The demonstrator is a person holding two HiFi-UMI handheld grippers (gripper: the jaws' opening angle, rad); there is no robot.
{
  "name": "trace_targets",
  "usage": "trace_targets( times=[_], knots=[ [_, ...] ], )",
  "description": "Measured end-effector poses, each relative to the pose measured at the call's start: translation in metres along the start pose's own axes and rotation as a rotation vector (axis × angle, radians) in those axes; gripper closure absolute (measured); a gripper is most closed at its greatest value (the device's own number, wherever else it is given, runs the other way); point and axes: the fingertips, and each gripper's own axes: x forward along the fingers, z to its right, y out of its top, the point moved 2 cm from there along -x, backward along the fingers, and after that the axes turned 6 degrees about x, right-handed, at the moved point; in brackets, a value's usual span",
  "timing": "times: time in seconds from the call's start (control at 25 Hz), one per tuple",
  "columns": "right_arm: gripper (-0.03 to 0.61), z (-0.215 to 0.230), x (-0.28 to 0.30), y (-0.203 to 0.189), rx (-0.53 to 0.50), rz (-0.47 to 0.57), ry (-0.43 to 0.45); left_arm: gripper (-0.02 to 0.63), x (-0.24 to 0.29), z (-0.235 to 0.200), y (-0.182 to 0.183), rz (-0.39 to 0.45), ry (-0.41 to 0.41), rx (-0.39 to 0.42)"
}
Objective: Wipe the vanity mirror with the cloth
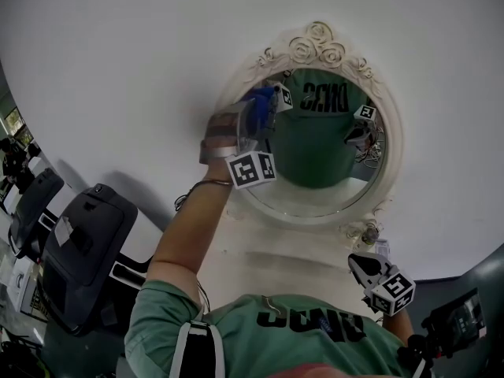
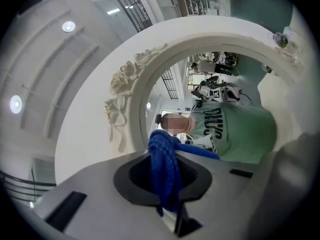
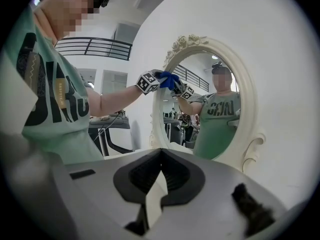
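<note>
An oval vanity mirror (image 1: 323, 172) in an ornate white frame (image 1: 315, 42) hangs on a white wall. My left gripper (image 1: 264, 110) is raised to the glass's upper left edge, shut on a bunched blue cloth (image 1: 260, 101) that touches the mirror. Seen from the left gripper view, the cloth (image 2: 165, 169) fills the space between the jaws, with the frame's carved roses (image 2: 122, 91) just beyond. My right gripper (image 1: 364, 264) hangs low below the mirror, near my chest. Its jaws (image 3: 160, 176) are shut with nothing in them. From there the mirror (image 3: 210, 109) and the cloth (image 3: 169, 79) also show.
Dark exercise machines (image 1: 87, 242) stand on the floor to the left. The wall (image 1: 142, 61) around the mirror is plain white. A small knob (image 1: 370, 231) sits at the frame's lower right. A railing (image 3: 95, 46) runs high behind me.
</note>
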Motion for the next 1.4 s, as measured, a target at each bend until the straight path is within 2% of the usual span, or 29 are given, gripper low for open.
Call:
trace_targets(
  times=[0.16,0.28,0.4,0.68,0.84,1.08,1.16,1.28,1.4],
  knots=[
    [0.566,0.003,-0.005,-0.004,0.016,0.001,-0.014,0.564,0.005,-0.001,0.006,0.018,-0.006,-0.076],
    [0.568,0.008,-0.008,-0.007,0.025,0.004,-0.024,0.565,0.006,0.001,0.027,0.063,-0.006,-0.069],
    [0.566,0.010,-0.010,-0.010,0.033,0.006,-0.027,0.565,0.009,0.007,0.073,0.139,-0.011,-0.038],
    [0.568,0.026,-0.023,-0.025,0.071,0.031,-0.064,0.565,0.013,0.032,0.214,0.351,-0.030,0.035],
    [0.568,0.034,-0.031,-0.032,0.090,0.048,-0.082,0.565,0.014,0.040,0.260,0.392,-0.040,0.020],
    [0.568,0.040,-0.036,-0.031,0.095,0.055,-0.087,0.565,0.009,0.037,0.261,0.418,-0.047,0.005],
    [0.568,0.035,-0.030,-0.023,0.076,0.066,-0.072,0.563,0.001,0.032,0.252,0.422,-0.065,-0.030],
    [0.568,0.027,-0.023,-0.013,0.051,0.063,-0.050,0.563,-0.014,0.024,0.205,0.377,-0.060,-0.098],
    [0.566,0.023,-0.020,-0.012,0.041,0.043,-0.046,0.563,-0.026,0.016,0.131,0.265,-0.037,-0.115]
  ],
)
